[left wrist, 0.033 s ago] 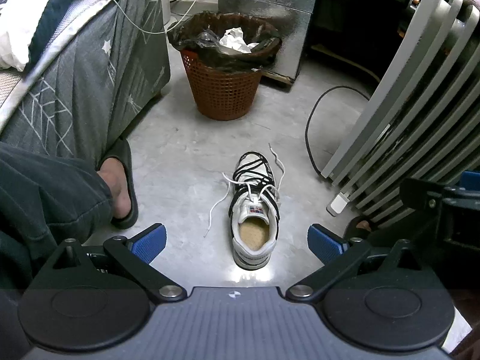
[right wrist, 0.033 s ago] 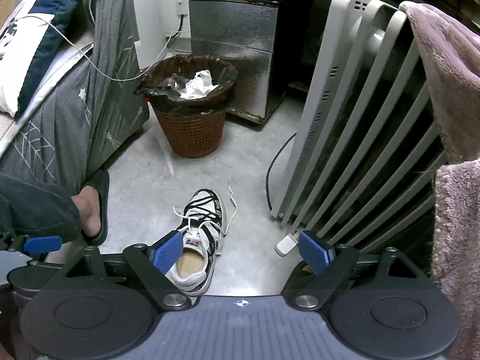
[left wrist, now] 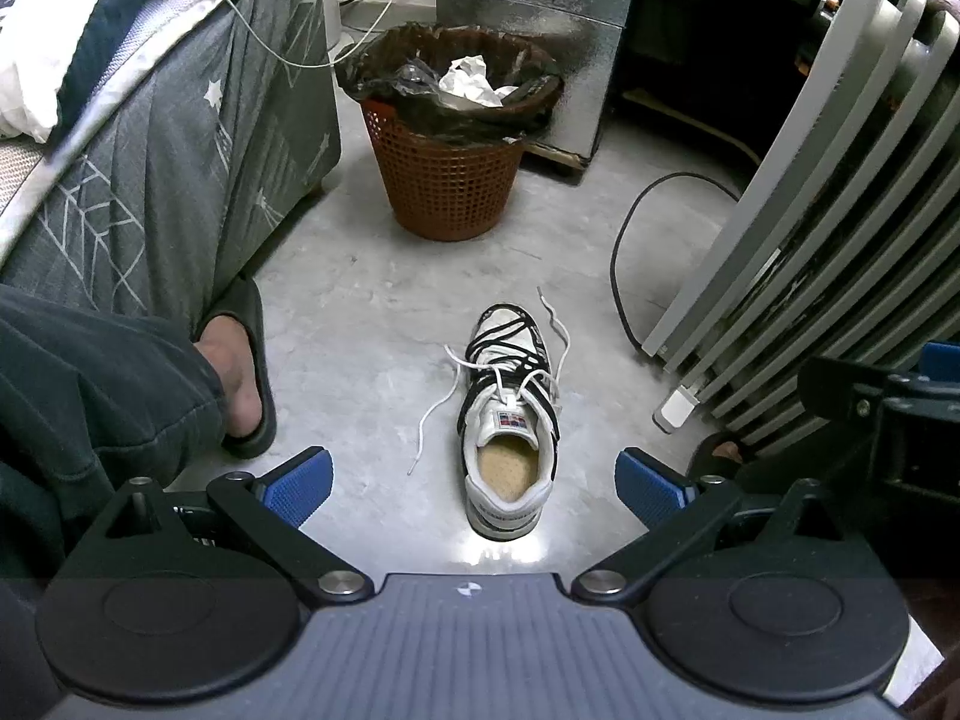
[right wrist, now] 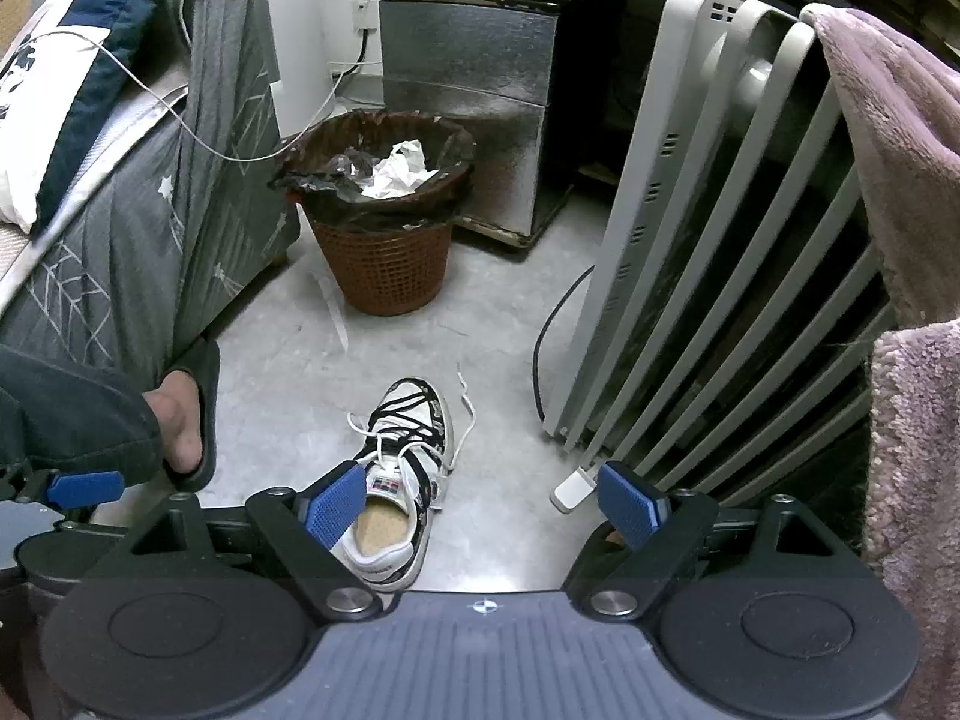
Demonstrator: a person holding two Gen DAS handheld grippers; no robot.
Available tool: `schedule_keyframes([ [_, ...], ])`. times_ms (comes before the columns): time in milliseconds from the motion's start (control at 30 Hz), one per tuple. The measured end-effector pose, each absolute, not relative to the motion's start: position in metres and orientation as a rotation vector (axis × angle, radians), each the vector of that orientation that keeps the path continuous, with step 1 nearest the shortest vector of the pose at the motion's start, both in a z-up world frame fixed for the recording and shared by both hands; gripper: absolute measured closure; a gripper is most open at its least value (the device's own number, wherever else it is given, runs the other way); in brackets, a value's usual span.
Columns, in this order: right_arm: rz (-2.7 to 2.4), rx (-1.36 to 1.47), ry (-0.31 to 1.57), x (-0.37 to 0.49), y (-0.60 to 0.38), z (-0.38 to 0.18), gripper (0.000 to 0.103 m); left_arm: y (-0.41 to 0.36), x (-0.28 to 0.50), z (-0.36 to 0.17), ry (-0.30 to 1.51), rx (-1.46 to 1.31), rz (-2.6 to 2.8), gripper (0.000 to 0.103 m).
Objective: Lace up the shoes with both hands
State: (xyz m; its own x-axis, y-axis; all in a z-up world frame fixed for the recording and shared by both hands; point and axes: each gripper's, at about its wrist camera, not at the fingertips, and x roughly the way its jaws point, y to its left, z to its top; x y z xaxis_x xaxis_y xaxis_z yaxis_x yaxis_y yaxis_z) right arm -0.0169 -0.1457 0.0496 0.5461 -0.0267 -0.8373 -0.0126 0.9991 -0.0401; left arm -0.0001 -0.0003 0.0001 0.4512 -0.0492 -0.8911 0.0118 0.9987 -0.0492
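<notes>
Nothing had shifted; I had not begun lacing.
Both the left gripper [left wrist: 474, 486] and right gripper [right wrist: 483, 501] gaped empty above the white, black-trimmed sneaker [left wrist: 510, 438], its white laces [left wrist: 432, 420] loose ahead.

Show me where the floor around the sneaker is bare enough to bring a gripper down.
Bare floor lies between the sneaker and the slippered foot, crossed only by a lace end, and between sneaker and waste basket. Toward the oil radiator it is tighter: black cable, another lace.
</notes>
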Motion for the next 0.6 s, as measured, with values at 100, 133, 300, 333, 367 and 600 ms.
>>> schedule_keyframes([
  [100, -0.013, -0.043, 0.989, -0.019, -0.144, 0.05, 0.015, -0.001, 0.0, 0.0, 1.098, -0.038, -0.038, 0.0],
  [133, -0.014, -0.043, 0.988, -0.02, -0.144, 0.05, 0.015, -0.001, 0.0, 0.0, 1.097, -0.038, -0.038, 0.0],
  [300, -0.013, -0.03, 0.989, -0.021, -0.144, 0.051, 0.015, -0.003, 0.0, 0.002, 1.091, -0.043, -0.039, 0.0],
  [333, -0.008, -0.024, 0.997, -0.017, -0.147, 0.051, 0.015, -0.002, 0.001, 0.002, 1.088, -0.042, -0.039, 0.0],
  [367, -0.007, -0.024, 0.991, -0.019, -0.147, 0.051, 0.015, -0.002, 0.003, 0.002, 1.083, -0.036, -0.038, 0.0],
  [600, -0.014, -0.014, 0.945, -0.023, -0.153, 0.063, 0.015, -0.003, 0.004, 0.007, 1.048, 0.018, -0.02, 0.0],
])
